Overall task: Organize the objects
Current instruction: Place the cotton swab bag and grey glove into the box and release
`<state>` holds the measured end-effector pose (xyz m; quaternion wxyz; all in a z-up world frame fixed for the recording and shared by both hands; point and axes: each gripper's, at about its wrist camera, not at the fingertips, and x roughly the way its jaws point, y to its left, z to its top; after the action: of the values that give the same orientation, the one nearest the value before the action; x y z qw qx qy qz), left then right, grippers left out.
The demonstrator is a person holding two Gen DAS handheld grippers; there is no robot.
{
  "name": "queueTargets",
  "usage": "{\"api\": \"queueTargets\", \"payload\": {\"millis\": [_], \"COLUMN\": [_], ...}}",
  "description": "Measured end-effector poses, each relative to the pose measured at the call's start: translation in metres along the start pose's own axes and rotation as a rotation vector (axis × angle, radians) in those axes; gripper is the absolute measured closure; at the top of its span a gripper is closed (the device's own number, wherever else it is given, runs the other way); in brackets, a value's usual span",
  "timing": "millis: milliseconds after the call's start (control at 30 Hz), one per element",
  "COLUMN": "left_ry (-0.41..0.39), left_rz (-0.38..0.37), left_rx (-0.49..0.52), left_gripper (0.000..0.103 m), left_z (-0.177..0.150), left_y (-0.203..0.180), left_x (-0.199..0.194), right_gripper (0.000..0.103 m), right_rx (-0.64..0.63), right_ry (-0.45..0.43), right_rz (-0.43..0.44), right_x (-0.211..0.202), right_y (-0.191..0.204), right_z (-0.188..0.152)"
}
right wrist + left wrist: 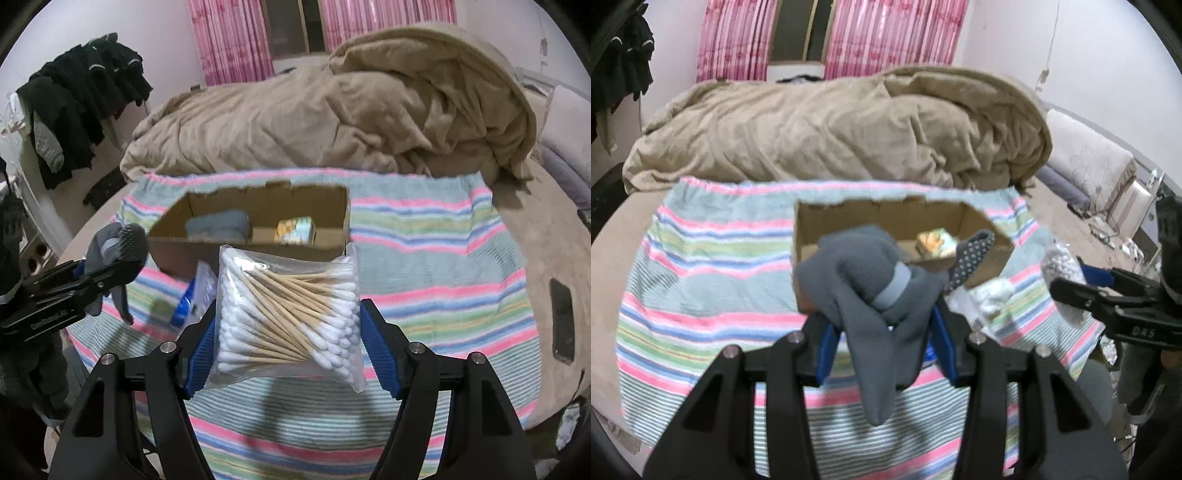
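My left gripper (886, 328) clamps bundled grey socks (871, 291), loose toe hanging down toward striped cloth (713, 258) on bed. My right gripper (288, 343) pinches clear bag of cotton swabs (288, 317), sticks running roughly left-right across fingers. Cardboard box (255, 206) sits dead ahead of both, open top up, long axis crosswise; grey item and small packet already inside. Right gripper looks nearer box; both loads aloft, short of it.
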<state>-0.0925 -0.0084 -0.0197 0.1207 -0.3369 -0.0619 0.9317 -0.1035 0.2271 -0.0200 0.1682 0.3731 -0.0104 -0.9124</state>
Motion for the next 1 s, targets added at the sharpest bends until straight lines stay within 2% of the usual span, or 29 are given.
{"api": "queueTargets", "payload": {"millis": [233, 533, 767, 1000], "left_ry": [-0.064, -0.093, -0.06, 0.01], "left_rz": [-0.008, 0.026, 0.029, 0.045], "left_rx": [0.004, 0.017, 0.01, -0.005], "left_gripper": [0.056, 0.056, 0.055, 0.055], "left_z": [0.029, 0.063, 0.078, 0.076], "left_y": [0.001, 0.008, 0.018, 0.026], "left_x": [-0.017, -0.001, 0.03, 0.076], "right_gripper": [0.029, 0.029, 0.028, 0.028], "right_rx": [-0.014, -0.033, -0.01, 0.057], "right_ry": [-0.06, -0.105, -0.067, 0.016], "right_rz": [0.005, 0.011, 0.031, 0.055], "right_x": [-0.01, 0.005, 0.046, 0.097], "right_y": [0.002, 0.0, -0.005, -0.016], "right_z": [0.027, 0.069, 0.087, 0.084]}}
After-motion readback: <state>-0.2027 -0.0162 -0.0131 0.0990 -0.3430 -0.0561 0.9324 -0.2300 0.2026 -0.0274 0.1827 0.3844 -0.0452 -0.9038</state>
